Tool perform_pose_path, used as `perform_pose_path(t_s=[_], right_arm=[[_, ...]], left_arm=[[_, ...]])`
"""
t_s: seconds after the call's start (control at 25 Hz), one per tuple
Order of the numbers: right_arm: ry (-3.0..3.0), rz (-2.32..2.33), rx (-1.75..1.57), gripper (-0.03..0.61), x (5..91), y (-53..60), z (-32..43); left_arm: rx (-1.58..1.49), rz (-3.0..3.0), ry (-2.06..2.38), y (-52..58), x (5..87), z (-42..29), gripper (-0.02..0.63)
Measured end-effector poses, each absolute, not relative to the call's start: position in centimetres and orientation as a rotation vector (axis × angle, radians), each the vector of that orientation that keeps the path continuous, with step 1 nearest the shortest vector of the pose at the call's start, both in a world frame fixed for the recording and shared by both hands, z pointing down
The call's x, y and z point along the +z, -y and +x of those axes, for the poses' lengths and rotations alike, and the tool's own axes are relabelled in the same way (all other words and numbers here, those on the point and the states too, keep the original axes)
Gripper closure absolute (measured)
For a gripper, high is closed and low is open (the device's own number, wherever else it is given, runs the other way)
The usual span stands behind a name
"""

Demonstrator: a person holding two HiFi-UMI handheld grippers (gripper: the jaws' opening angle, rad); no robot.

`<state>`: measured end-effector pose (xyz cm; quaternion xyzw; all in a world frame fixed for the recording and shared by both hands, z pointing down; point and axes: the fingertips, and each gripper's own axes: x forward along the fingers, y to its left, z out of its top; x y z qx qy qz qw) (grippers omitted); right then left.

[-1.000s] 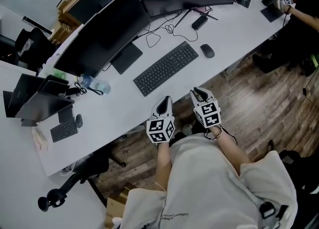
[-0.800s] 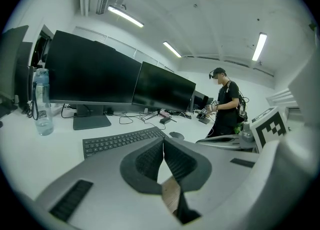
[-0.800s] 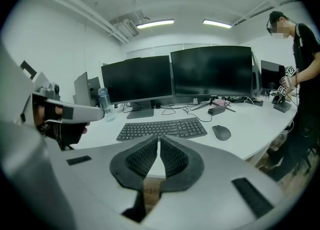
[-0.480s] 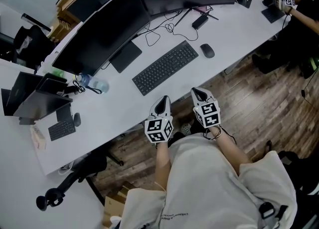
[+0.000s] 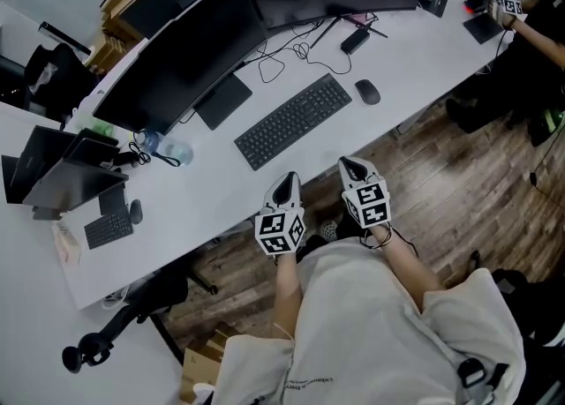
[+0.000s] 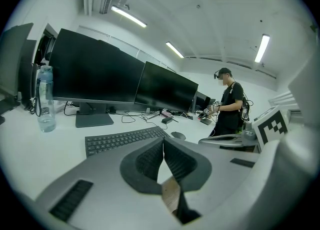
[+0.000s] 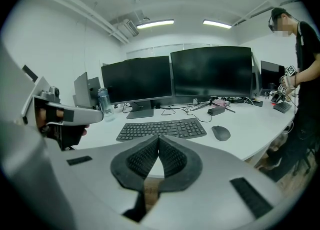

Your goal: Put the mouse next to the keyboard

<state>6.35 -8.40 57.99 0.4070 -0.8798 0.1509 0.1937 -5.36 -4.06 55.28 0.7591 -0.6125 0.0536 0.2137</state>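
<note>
Bare desk (image 5: 212, 193) lies open before the keyboard (image 5: 294, 119); cables (image 5: 305, 50) and monitors (image 5: 190, 55) crowd behind it.

The left gripper (image 6: 163, 143) has its jaws pressed together with nothing between them. Beyond it on the white counter (image 6: 30, 149) lies a keyboard (image 6: 125, 140), with a mouse (image 6: 177, 135) just to its right. Two dark monitors (image 6: 95, 73) stand behind them and a bottle (image 6: 45, 98) stands at the left.

A flat black keyboard (image 5: 294, 119) lies on the long white desk (image 5: 415, 46), with a dark grey oval mouse (image 5: 367, 90) to its right and black monitors (image 5: 190, 59) behind it. The pale grey left gripper (image 5: 289, 179) and right gripper (image 5: 352, 165) bear black-and-white square markers. The wood-plank floor (image 5: 441, 183) near the keyboard's desk is brown.
</note>
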Motion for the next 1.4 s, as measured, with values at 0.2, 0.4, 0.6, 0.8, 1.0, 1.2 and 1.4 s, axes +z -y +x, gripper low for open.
perform_pose_path(t_s=[0.2,0.4,0.6,0.8,1.0,1.2,1.4], right_arm=[[2.463,1.148,0.431,0.571,58.01,8.4,6.42],[2.462,1.153,0.438,0.571,57.92,8.39,6.47],[2.464,1.154,0.445,0.571,58.05,8.41,6.52],[2.47,1.155,0.447,0.571,57.75,8.26,6.41],[2.473,1.159,0.451,0.571,57.79,8.05,6.38],[2.477,1.155,0.459,0.571,58.02,7.88,6.32],[2.485,1.147,0.483,0.572,58.01,7.63,6.37]], left_arm=[[0.153,2.109,1.695,4.03,55.32,-5.32,0.592],[0.158,2.111,1.689,4.01,55.27,-5.2,0.592],[0.163,2.116,1.684,4.06,55.38,-5.11,0.592],[0.163,2.116,1.679,3.92,55.4,-5.08,0.592],[0.165,2.121,1.674,3.78,55.51,-5.0,0.592],[0.166,2.124,1.669,3.68,55.68,-4.93,0.592],[0.163,2.13,1.661,3.54,55.67,-4.77,0.592]])
